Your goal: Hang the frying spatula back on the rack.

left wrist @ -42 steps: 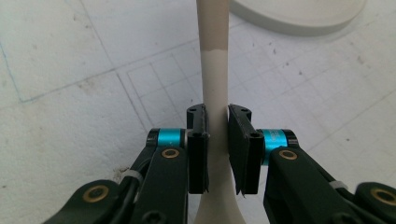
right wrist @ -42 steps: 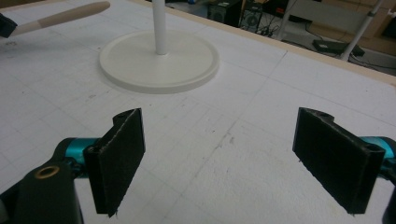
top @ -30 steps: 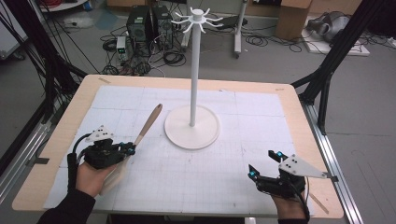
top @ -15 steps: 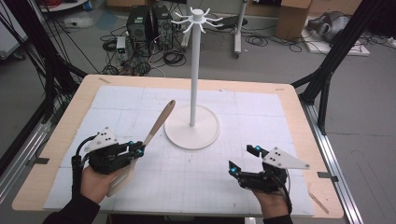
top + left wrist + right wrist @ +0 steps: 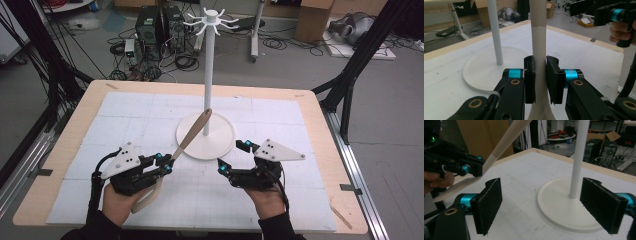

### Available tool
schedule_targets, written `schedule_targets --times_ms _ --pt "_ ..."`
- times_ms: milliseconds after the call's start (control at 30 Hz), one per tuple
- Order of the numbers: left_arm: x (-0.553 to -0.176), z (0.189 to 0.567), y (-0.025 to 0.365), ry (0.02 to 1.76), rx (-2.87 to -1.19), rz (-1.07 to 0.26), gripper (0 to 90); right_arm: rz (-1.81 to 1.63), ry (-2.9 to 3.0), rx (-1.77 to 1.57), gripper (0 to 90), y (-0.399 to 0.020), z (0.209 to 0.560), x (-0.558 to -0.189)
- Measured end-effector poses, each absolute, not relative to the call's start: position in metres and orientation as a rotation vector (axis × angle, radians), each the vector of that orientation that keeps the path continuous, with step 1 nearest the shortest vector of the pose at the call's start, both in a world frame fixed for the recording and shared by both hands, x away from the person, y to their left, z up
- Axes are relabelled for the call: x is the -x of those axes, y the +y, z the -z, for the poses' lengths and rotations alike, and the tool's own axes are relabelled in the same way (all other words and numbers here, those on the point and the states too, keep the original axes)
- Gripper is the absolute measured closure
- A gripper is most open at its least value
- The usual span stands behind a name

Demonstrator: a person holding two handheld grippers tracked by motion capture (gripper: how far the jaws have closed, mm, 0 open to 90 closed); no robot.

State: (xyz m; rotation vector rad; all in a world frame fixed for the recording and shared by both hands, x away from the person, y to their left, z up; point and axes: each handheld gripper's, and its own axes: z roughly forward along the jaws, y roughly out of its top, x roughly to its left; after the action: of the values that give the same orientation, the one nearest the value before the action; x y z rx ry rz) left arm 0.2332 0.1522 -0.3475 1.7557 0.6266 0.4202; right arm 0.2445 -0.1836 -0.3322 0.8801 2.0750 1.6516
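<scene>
A spatula (image 5: 192, 132) with a wooden handle and a pale blade is clamped at its neck in my left gripper (image 5: 167, 162), which is shut on it. The handle slants up over the base (image 5: 222, 145) of a white stand (image 5: 207, 75) with hooks (image 5: 211, 20) at its top. In the left gripper view the spatula (image 5: 538, 37) rises between the pads of my left gripper (image 5: 540, 75). My right gripper (image 5: 233, 156) hovers just right of the base, open. Its jaws have just been closing slightly, and nothing is between them (image 5: 549, 202).
A white gridded mat (image 5: 300, 200) covers the wooden table (image 5: 320, 107). Black frame legs (image 5: 350, 75) stand at the table's right and left. Computer cases (image 5: 160, 25), cables and boxes lie on the floor beyond the far edge.
Both hands have come inward and risen. The left gripper carried the spatula right, so its handle now reaches over the stand's base. The right gripper moved left toward the base.
</scene>
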Motion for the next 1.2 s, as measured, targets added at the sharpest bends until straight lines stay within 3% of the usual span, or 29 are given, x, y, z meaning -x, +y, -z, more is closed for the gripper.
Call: schedule_targets --times_ms 367,667,967,1200 --pt "-0.228 0.348 0.141 0.581 -1.768 -0.421 77.6 -1.736 2.096 -0.844 19.7 -0.151 0.316 -0.259" --pt "-0.226 0.349 0.137 0.560 -1.786 -0.429 77.6 -1.805 2.077 -0.806 29.4 -0.129 0.297 -0.268" --pt "-0.222 0.348 0.133 0.535 -1.799 -0.454 77.6 -1.823 2.120 -0.805 60.3 -0.123 0.285 -0.269" --pt "-0.222 0.347 0.135 0.521 -1.785 -0.437 77.5 -1.872 2.145 -0.793 65.3 -0.123 0.280 -0.268"
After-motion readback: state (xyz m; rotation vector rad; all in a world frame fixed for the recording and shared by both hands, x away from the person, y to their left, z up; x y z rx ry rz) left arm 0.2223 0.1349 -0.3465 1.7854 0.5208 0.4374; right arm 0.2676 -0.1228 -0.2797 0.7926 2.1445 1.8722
